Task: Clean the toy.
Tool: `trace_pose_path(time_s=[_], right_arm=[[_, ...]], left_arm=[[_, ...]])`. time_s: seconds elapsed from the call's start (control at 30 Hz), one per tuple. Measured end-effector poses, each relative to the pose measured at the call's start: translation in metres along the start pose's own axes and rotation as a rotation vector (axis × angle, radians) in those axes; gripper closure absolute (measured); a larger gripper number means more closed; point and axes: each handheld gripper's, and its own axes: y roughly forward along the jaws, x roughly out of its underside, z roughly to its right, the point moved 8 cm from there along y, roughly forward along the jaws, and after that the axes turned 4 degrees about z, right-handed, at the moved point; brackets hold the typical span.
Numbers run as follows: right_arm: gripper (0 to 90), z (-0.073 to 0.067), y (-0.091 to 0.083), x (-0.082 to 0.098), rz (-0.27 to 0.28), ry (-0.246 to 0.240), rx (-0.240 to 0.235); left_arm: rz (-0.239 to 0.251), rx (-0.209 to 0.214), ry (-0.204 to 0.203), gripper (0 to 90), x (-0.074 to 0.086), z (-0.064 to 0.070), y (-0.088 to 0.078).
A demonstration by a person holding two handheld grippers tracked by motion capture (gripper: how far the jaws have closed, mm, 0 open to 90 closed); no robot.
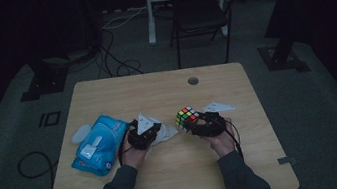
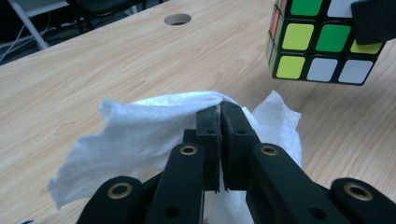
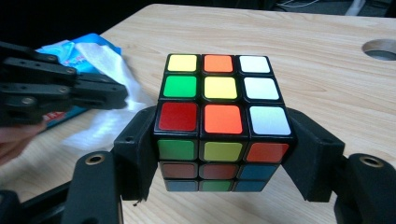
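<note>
1. The right gripper (image 3: 223,140) has its two black jaws pressed against opposite sides of a scrambled puzzle cube (image 3: 219,116), clamping it. In the high view the cube (image 1: 187,118) sticks out ahead of this gripper (image 1: 200,122), towards the table's middle.
2. The left gripper (image 2: 219,114) has its jaws pressed together on a fold of a white wipe (image 2: 140,135); the cloth bunches out to both sides of the jaws and droops onto the table below them.
3. Seen from the left gripper, the cube (image 2: 322,42) hangs just ahead and off to the right, above the tabletop, close to the wipe but not touching it.
4. Seen from the right gripper, the left gripper (image 3: 56,93) is just to the left of the cube, with the wipe (image 3: 112,84) trailing beneath it.
5. Behind the left gripper (image 1: 143,134), on its outer side in the high view, a blue pack of wipes (image 1: 97,145) lies flat on the wooden table (image 1: 178,174).
6. Well beyond both grippers, a round cable hole (image 1: 193,80) sits near the table's far edge.
</note>
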Motion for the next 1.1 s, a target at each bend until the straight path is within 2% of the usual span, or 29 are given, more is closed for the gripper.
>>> trace_pose_path(time_s=[0.47,1.1], right_arm=[[34.4,0.015,0.002,0.011,-0.022,-0.058,0.080],[34.3,0.027,0.008,0.027,-0.055,-0.091,0.121]], left_arm=[[-0.010,-0.020,-0.022,87.5,0.008,-0.008,-0.006],[-0.032,-0.045,-0.048,86.9,0.021,-0.015,-0.013]])
